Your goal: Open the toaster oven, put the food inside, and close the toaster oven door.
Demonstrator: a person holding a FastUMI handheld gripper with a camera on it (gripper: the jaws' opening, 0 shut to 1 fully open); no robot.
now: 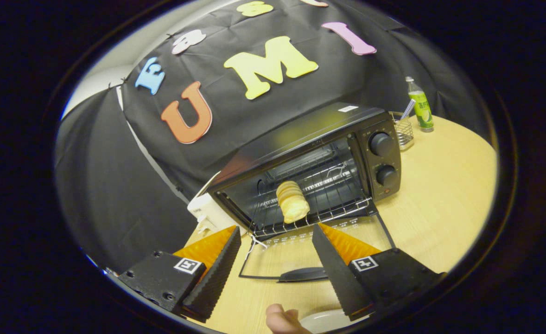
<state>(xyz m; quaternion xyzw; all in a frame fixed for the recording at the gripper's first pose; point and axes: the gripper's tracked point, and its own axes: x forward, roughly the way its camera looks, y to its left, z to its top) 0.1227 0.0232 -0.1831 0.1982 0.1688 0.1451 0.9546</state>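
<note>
Gripper (pixel 276 253): fingers spread wide, holding nothing, above the tabletop (pixel 440 195).
Door (pixel 317 250): swung down flat, its handle (pixel 303 274) between the fingers, long axis crosswise to them.
Food (pixel 291 202): on the rack inside the toaster oven (pixel 310 171), beyond the fingertips.
Next: probably lift the handle away from the gripper.

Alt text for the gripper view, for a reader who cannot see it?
A toaster oven sits on a wooden table with its glass door folded down and bread on the wire rack inside. The tool hangs open and empty before the door; a bottle stands behind the oven.
</note>
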